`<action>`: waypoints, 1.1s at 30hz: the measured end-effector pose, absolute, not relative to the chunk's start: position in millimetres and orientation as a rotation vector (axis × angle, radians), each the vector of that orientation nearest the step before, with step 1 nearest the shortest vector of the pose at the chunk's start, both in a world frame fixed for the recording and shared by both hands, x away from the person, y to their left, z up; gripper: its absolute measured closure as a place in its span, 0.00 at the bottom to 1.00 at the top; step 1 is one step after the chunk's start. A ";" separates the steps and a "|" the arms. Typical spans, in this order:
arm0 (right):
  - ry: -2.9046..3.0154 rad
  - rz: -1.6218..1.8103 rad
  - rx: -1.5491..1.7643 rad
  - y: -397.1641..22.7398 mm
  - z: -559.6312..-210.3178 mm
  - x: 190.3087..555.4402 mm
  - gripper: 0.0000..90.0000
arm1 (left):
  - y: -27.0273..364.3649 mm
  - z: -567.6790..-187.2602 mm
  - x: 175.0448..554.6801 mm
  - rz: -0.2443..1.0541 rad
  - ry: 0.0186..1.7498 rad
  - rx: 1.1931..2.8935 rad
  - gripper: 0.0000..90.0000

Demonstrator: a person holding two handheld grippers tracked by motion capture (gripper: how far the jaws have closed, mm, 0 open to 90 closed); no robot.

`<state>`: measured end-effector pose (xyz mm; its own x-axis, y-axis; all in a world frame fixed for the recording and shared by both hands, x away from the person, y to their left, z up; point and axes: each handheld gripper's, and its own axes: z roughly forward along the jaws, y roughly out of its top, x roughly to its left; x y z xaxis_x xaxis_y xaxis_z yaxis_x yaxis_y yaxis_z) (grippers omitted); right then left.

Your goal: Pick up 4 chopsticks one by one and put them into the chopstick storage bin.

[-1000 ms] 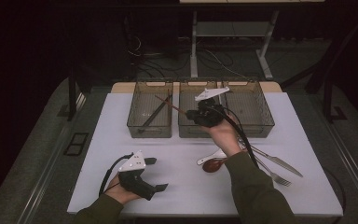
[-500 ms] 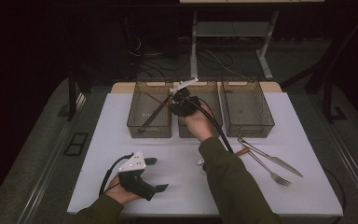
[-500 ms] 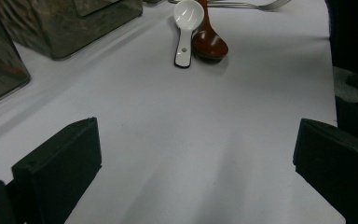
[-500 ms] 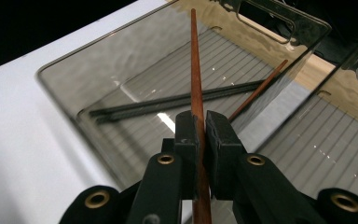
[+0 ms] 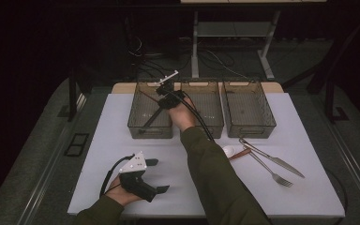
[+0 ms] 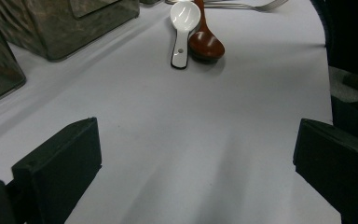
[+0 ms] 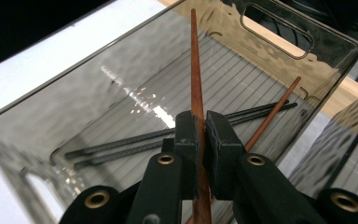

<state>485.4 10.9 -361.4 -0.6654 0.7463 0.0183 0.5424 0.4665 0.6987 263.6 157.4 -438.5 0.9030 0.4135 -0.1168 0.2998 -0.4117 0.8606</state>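
1. Right gripper (image 7: 200, 135) over the left bin (image 7: 42, 112), fingers (image 7: 186, 140) clamped on a brown chopstick (image 7: 195, 70) that points out past them above the bin floor.
2. In the high view, right gripper (image 5: 165, 93) above the near right part of the left bin (image 5: 136, 126), sleeve (image 5: 215, 178) stretched across the middle of the desk (image 5: 98, 140).
3. On the bin floor, two black chopsticks (image 7: 135, 140) side by side and a second brown chopstick (image 7: 272, 112) slanting across them, all below the held one.
4. Middle bin (image 5: 213, 123) and right bin (image 5: 262, 123) in a row just beside the left one.
5. Left gripper (image 5: 152, 176) resting at the near left of the desk, fingers (image 6: 60, 163) spread wide apart with only bare desk between them.
6. White spoon (image 6: 182, 28) and brown spoon (image 6: 205, 42) touching side by side ahead of the left gripper.
7. Knife (image 5: 272, 157) and fork (image 5: 274, 174) near the right bin, well apart from both grippers.
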 end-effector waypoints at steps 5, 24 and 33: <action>2.432 0.975 1.124 19.3 -368.3 491.7 0.92 | 157.3 -438.5 263.9 0.137 0.507 2.027 0.01; 2.435 1.178 1.104 -8.4 -351.4 478.1 0.53 | 156.9 -438.9 264.5 0.139 0.507 2.033 0.01; 2.427 1.268 1.054 -44.3 -345.5 456.0 0.48 | 156.1 -439.9 265.0 0.137 0.513 2.033 0.01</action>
